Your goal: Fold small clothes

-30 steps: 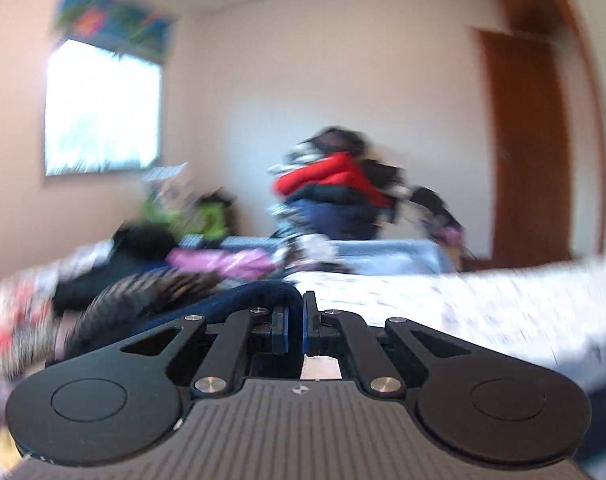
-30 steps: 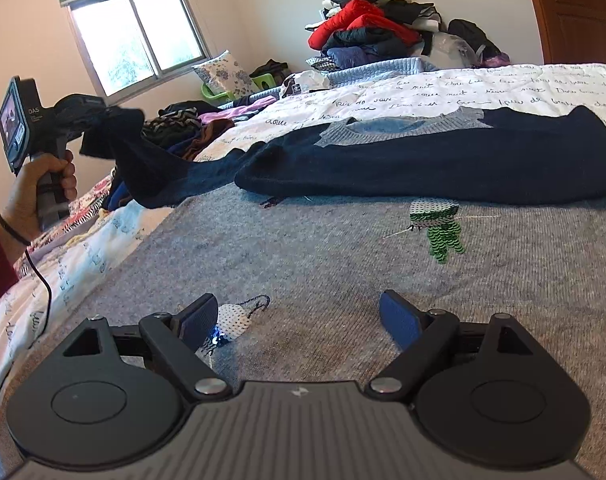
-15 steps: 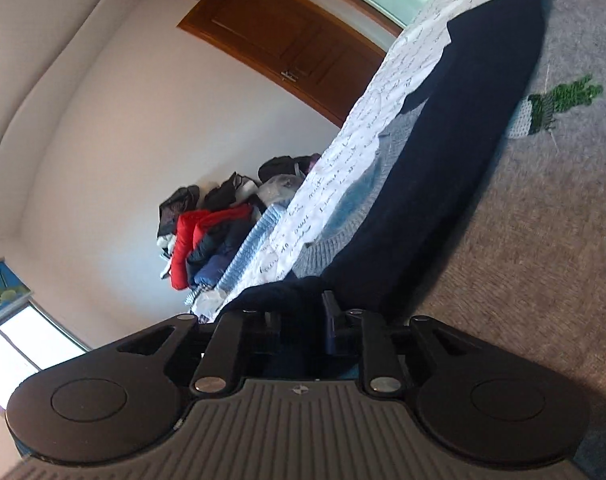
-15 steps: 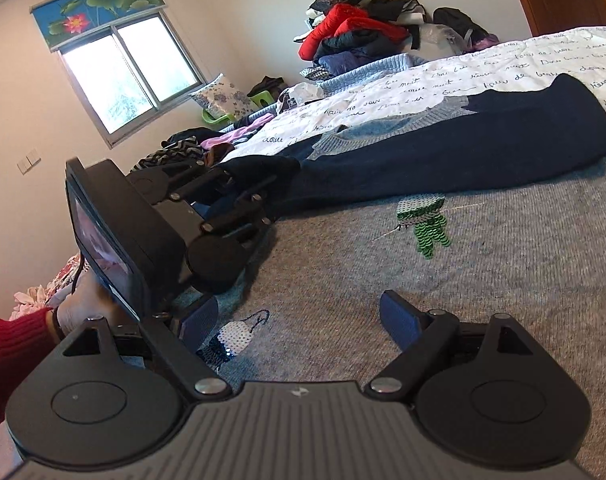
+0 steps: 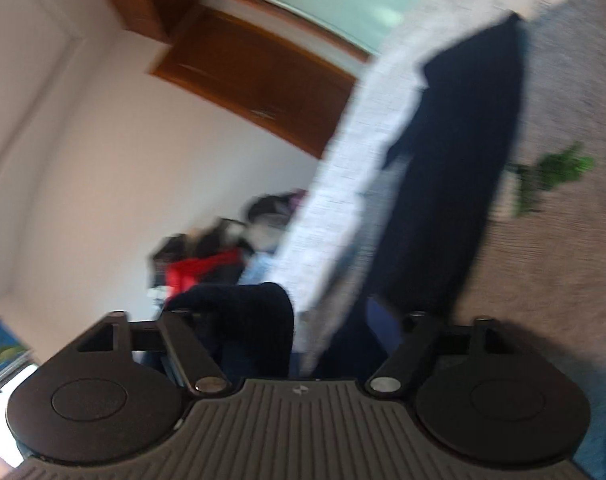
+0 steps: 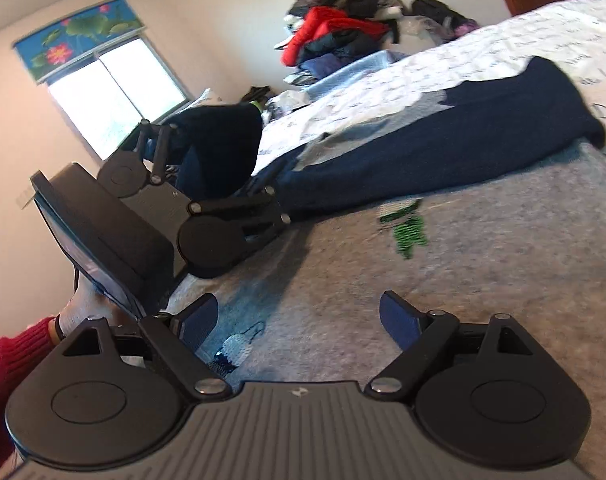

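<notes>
A grey knit sweater [image 6: 483,280] with navy sleeves and a green motif [image 6: 407,228] lies flat on the bed. One navy sleeve [image 6: 443,148] is folded across its top. My left gripper [image 6: 219,160] is open, tilted on its side at the sweater's left edge, with the navy sleeve cuff [image 5: 259,320] draped loosely between its fingers. My right gripper [image 6: 299,324] is open and empty, low over the grey body near a small white motif [image 6: 235,350].
The bed has a white sheet with script print [image 6: 483,52]. A heap of clothes [image 6: 335,36] stands at the far end. A window [image 6: 115,92] is at the left. A wooden door [image 5: 255,76] is in the left wrist view.
My left gripper has carried the navy sleeve in over the sweater, tipped onto its side and opened, so the cuff now hangs loose. My right gripper has stayed open over the grey body.
</notes>
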Tool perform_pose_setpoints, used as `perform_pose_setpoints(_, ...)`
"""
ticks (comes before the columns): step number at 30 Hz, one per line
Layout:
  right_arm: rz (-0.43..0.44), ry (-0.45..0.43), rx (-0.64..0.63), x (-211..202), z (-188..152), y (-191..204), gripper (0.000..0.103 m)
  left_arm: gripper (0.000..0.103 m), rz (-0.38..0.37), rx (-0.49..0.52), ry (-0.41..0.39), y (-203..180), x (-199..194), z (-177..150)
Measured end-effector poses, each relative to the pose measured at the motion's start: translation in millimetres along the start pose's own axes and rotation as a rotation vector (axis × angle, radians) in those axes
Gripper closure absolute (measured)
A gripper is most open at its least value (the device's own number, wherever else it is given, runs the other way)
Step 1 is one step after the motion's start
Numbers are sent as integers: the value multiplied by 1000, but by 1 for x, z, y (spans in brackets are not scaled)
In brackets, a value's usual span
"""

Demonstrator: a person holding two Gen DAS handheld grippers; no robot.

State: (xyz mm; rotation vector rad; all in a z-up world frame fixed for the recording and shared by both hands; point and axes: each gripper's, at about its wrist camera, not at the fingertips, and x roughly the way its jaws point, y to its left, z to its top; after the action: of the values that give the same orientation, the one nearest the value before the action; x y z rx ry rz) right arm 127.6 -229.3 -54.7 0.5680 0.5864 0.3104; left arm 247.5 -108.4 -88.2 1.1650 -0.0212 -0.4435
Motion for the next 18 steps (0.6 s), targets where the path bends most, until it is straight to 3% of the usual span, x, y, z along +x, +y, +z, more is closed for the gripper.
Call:
perform_pose_setpoints(2, -13, -5, 56, -11, 5, -9, 14, 57, -73, 51, -20, -12, 1, 3)
perform_pose_setpoints(5, -79, -62, 87, -37, 14, -23, 14, 61, -84, 47, -52, -18, 0, 7)
perform_pose_setpoints(9, -175, -127, 96, -58, 32, -42, 14, 84, -58, 18, -76, -15, -2, 19)
perform_pose_setpoints(11, -186, -137, 105, -58, 45, -51, 14, 84, -21, 111, -101, -25, -2, 25)
perform_pose_setpoints(13, -166, -153, 104, -56, 59, -54, 14, 79, 39, 295, -152, -47, -7, 29)
perform_pose_setpoints(15, -127, -183, 86, -52, 73, -55, 14, 52, 62, 461, -210, -71, -11, 32)
perform_pose_setpoints(16, -100, -188, 96, -48, 79, -57, 14, 51, 93, 507, -258, -79, -14, 32)
perform_pose_setpoints(18, -32, -170, 192, -34, 92, -74, 14, 37, 132, 529, -310, -82, -16, 35)
